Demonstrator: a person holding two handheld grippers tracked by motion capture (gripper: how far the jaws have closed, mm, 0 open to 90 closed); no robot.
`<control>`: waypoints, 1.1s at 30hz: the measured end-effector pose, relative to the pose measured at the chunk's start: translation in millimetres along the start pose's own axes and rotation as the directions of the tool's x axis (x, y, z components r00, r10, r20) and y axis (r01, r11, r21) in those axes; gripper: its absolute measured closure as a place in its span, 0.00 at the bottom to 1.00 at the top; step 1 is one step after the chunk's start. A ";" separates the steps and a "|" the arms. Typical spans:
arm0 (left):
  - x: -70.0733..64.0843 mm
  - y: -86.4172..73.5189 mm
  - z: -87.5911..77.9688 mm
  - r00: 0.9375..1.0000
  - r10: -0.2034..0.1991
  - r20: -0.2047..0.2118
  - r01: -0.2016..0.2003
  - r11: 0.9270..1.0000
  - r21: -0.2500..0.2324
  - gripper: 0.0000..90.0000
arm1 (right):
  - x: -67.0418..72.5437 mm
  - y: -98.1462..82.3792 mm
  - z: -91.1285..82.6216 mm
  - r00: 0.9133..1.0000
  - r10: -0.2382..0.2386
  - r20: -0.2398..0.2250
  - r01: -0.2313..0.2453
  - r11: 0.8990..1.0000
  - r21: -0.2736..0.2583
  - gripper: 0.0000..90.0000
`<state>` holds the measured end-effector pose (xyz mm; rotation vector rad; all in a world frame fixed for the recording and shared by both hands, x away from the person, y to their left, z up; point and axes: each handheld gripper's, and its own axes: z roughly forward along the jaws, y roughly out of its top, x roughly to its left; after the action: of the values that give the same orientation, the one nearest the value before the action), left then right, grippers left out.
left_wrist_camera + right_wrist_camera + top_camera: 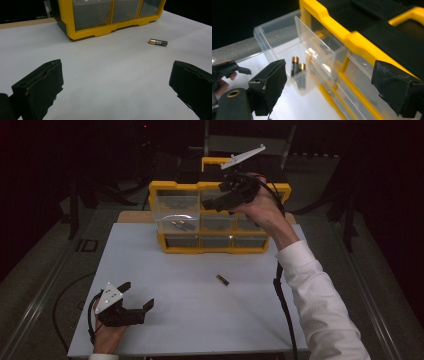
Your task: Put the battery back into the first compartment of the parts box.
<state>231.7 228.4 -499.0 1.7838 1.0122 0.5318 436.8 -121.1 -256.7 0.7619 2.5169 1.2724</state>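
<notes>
Left gripper (137, 306) sits low at the near edge of the white table (165, 320), jaws spread wide, nothing between them. Ahead of it and to its right lies a loose battery (222, 280), well apart. Right gripper (227, 202) is up at the yellow organizer (215, 247), jaws spread, empty. Just below it the clear drawer (274, 37) stands pulled out, two batteries (297, 67) lying inside
</notes>
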 end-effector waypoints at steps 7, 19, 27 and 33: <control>-0.4 0.2 0.6 1.000 0.002 0.001 -0.002 1.000 0.002 0.00 | -7.1 -24.8 -1.4 1.000 0.019 0.022 -0.019 1.000 0.025 0.15; -0.3 0.0 0.7 1.000 0.001 0.000 -0.001 1.000 0.004 0.00 | -4.8 -75.7 16.8 0.999 0.004 0.053 -0.010 0.993 0.114 0.15; -0.5 0.0 1.2 1.000 0.001 0.001 -0.001 1.000 0.004 0.00 | -1.0 -118.3 38.1 0.999 0.013 0.041 -0.021 0.982 0.186 0.15; -1.2 0.3 1.9 1.000 0.004 0.003 -0.004 1.000 0.007 0.00 | 5.4 -148.3 56.5 0.999 0.011 0.037 -0.020 0.971 0.236 0.18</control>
<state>232.6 226.3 -499.4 1.7927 1.0097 0.5286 403.8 -152.2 -408.9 0.8469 2.6692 0.9634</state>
